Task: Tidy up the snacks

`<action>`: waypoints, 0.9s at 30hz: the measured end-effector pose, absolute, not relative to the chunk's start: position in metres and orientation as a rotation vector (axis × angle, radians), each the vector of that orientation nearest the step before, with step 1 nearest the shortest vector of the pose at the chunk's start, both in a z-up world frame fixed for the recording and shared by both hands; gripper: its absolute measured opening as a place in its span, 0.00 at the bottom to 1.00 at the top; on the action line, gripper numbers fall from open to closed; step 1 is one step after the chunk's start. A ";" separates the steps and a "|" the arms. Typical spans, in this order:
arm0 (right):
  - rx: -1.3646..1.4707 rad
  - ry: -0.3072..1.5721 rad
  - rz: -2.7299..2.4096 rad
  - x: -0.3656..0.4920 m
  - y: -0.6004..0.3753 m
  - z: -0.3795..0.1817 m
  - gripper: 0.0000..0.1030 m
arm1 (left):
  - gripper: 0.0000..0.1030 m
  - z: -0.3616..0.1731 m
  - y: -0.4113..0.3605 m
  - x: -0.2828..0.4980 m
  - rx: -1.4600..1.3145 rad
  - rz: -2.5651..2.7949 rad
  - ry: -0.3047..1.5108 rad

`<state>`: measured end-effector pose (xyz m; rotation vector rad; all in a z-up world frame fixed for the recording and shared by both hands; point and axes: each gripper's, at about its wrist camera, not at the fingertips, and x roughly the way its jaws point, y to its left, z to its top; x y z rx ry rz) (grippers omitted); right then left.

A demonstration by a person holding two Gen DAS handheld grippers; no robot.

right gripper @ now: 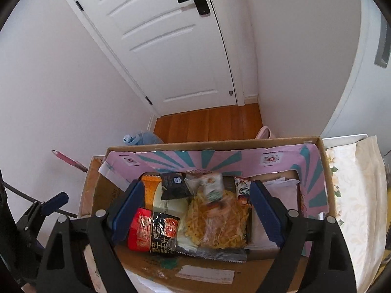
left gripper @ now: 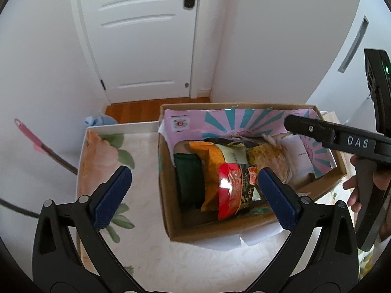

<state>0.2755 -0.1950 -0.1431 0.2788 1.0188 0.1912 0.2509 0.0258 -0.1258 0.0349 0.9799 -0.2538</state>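
Note:
An open cardboard box point(left gripper: 168, 210) point(right gripper: 220, 141) stands on a floral tablecloth and holds several snack packets. A red and black packet point(left gripper: 232, 190) point(right gripper: 154, 232) lies on top, beside an orange packet point(left gripper: 210, 161) and a clear bag of yellow strips point(right gripper: 217, 222). A small black packet point(right gripper: 174, 186) lies further back. My left gripper point(left gripper: 195, 195) is open and empty, hovering above the box's left side. My right gripper point(right gripper: 195, 207) is open and empty, just above the snacks; its body point(left gripper: 342, 139) reaches over the box's far right corner.
A pink and teal printed sheet point(left gripper: 220, 122) point(right gripper: 315, 171) lines the box's back and right. The table edge point(left gripper: 122, 128) lies at the left. A white door point(left gripper: 141, 36), wooden floor point(right gripper: 207, 122), a blue bag point(left gripper: 97, 120) and a pink-handled tool point(left gripper: 31, 134) lie beyond.

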 end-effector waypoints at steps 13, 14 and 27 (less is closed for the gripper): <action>0.163 0.935 0.224 0.209 -0.205 -0.096 0.83 | 1.00 -0.077 0.021 0.190 -0.028 -0.197 0.881; 0.156 0.923 0.222 0.202 -0.206 -0.090 0.83 | 1.00 -0.071 0.020 0.185 -0.027 -0.197 0.872; 0.112 0.698 0.112 0.093 -0.249 -0.006 0.89 | 1.00 0.023 -0.005 0.091 -0.005 -0.177 0.591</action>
